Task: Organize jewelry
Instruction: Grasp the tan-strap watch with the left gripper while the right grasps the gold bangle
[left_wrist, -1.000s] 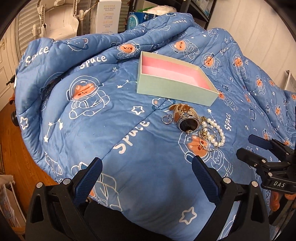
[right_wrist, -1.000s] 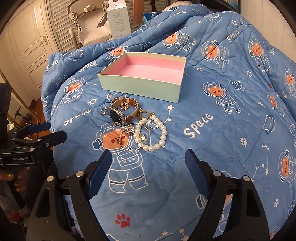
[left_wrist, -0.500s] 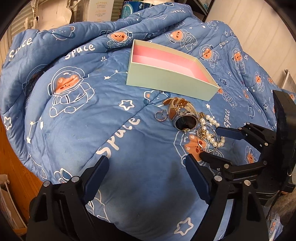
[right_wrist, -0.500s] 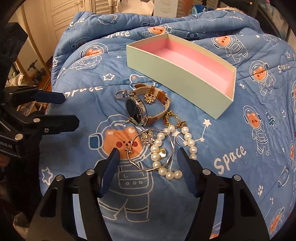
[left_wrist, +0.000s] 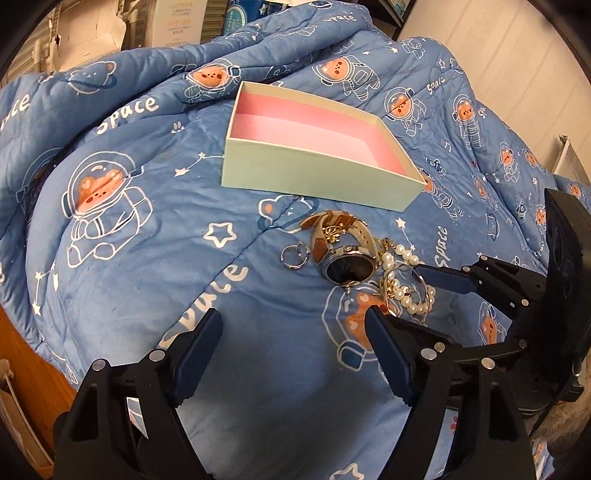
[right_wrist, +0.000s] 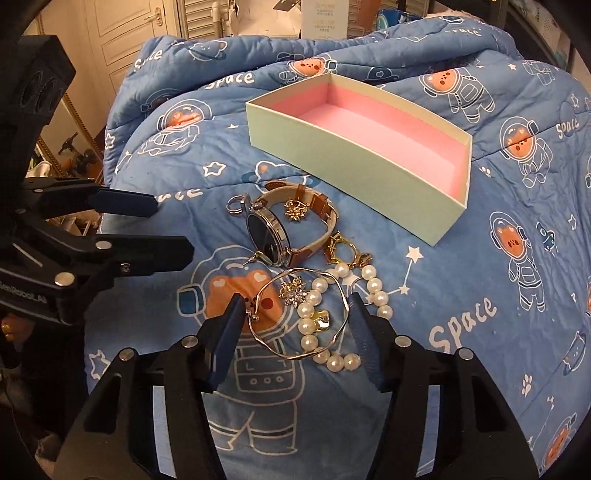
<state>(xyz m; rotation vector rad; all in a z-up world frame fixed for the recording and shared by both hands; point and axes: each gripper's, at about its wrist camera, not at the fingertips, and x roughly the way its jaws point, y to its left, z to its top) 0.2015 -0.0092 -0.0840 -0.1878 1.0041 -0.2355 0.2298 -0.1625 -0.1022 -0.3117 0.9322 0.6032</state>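
Jewelry pile: thin gold bangle (right_wrist: 301, 314), pearl bracelet (right_wrist: 334, 317), watch (right_wrist: 286, 230) on a tan strap, silver ring (right_wrist: 235, 204), lying together on a blue space-print quilt (right_wrist: 480, 280), just near of an open mint box (right_wrist: 354, 155) with pink lining. Right gripper (right_wrist: 295, 328): jaws have just been narrowing, half-wide, straddling the bangle and pearls, pads not pressing. Left gripper (left_wrist: 291, 354): jaws have just been closing, fairly wide, nothing between them, left of the pile. Only the right view shows a cream panelled door (right_wrist: 122, 48); only the left view shows wood floor (left_wrist: 22, 354) and a white wall (left_wrist: 498, 51).
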